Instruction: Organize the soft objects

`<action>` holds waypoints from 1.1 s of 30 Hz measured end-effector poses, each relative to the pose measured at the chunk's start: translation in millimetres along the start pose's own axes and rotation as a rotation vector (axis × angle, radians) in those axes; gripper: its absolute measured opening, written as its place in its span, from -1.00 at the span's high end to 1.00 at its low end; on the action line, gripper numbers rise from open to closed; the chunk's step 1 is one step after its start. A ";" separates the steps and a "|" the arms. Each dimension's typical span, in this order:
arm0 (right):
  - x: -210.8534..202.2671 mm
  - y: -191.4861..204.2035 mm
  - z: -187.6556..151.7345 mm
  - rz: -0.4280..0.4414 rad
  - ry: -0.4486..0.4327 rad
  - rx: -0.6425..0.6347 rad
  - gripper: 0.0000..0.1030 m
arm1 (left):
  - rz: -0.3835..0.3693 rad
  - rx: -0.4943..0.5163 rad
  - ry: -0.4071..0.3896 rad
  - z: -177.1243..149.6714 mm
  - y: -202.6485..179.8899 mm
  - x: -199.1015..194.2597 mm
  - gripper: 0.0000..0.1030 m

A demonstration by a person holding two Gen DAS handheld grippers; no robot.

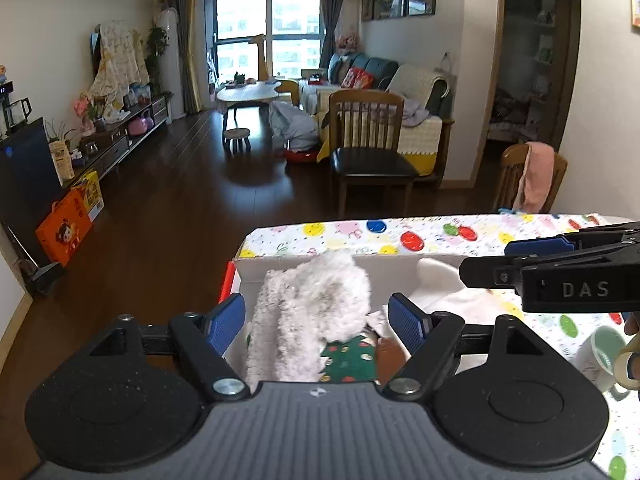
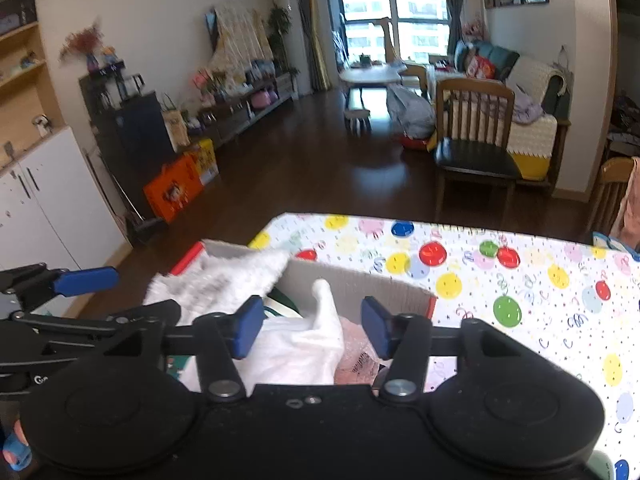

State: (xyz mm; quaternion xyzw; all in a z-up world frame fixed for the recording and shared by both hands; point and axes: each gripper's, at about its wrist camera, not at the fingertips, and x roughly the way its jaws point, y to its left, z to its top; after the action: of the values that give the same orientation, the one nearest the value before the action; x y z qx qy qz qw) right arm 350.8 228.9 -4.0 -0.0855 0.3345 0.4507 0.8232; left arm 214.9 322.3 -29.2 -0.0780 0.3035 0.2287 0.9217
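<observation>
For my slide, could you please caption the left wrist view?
Open left gripper above a cardboard box holding a fluffy white cloth.

The letters "DAS" are in pale print on the black side of the right hand-held gripper [image 1: 532,256], which shows at the right edge of the left wrist view.

In the right wrist view, the black side of the left hand-held gripper [image 2: 86,280] has some pale letters at the far left edge. They begin with what looks like a "G", but the rest is cut off.

The orange box [image 1: 64,232] on the floor and the yellow box [image 1: 93,192] beside it have print on them, but it is too small and blurry to read.
</observation>
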 end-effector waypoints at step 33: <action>-169.5 -1.9 -66.0 0.134 -0.303 -0.160 -0.99 | -0.093 -0.049 -0.111 -36.9 -58.7 -134.4 -0.88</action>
State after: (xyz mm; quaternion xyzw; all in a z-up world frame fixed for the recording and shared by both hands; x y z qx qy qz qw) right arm 258.3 82.5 51.8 -0.0593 0.1746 0.5374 0.8229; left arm 127.5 209.7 21.5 -0.1017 0.2422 0.1969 0.9446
